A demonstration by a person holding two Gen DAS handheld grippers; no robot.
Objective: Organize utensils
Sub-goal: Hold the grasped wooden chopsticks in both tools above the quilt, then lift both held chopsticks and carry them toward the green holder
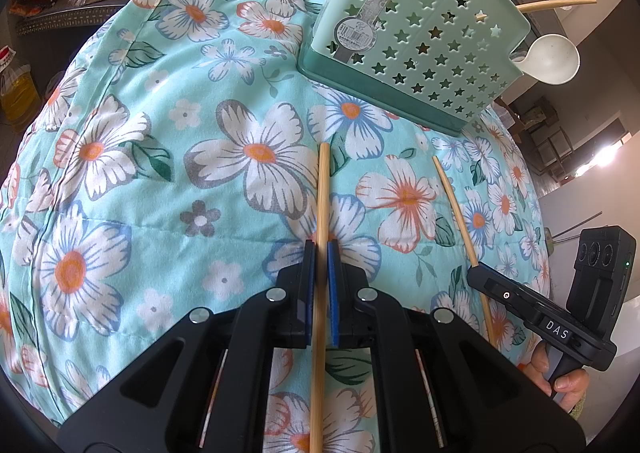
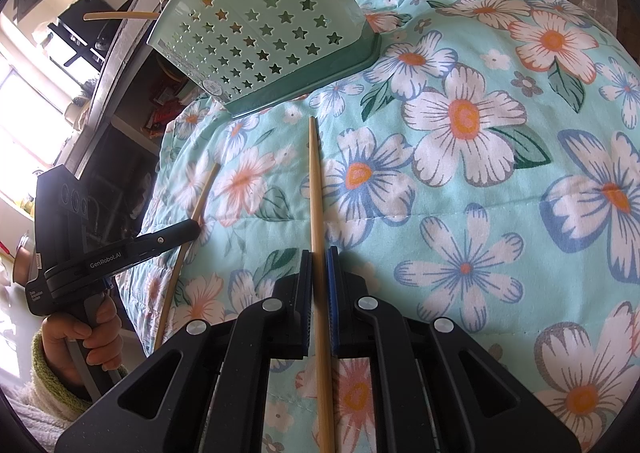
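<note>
**Flowery cloth, green basket, two chopsticks waiting**

Blue-green cloth (image 1: 120,181) with big flowers is covering a soft, bumpy surface; what is under it is hidden. A pale green basket (image 1: 420,41) with star holes is sitting at the far side, already holding several chopsticks and a white spoon (image 1: 554,59).

The left hand-held gripper (image 1: 321,265) is reaching around one bamboo chopstick (image 1: 323,205) that is lying on the cloth. Its blue pads are sitting close on both sides, but whether they are squeezing yet is too hard to tell. The right hand-held gripper (image 2: 320,273) is doing the same with a second chopstick (image 2: 315,181), and again the squeeze is not clear.

Each chopstick is pointing toward the basket, near it but not touching.

What could go wrong: the sticks are thin and smooth, so one may be slipping or swinging down if held too loosely. The soft cloth may also be getting pinched along with it.
</note>
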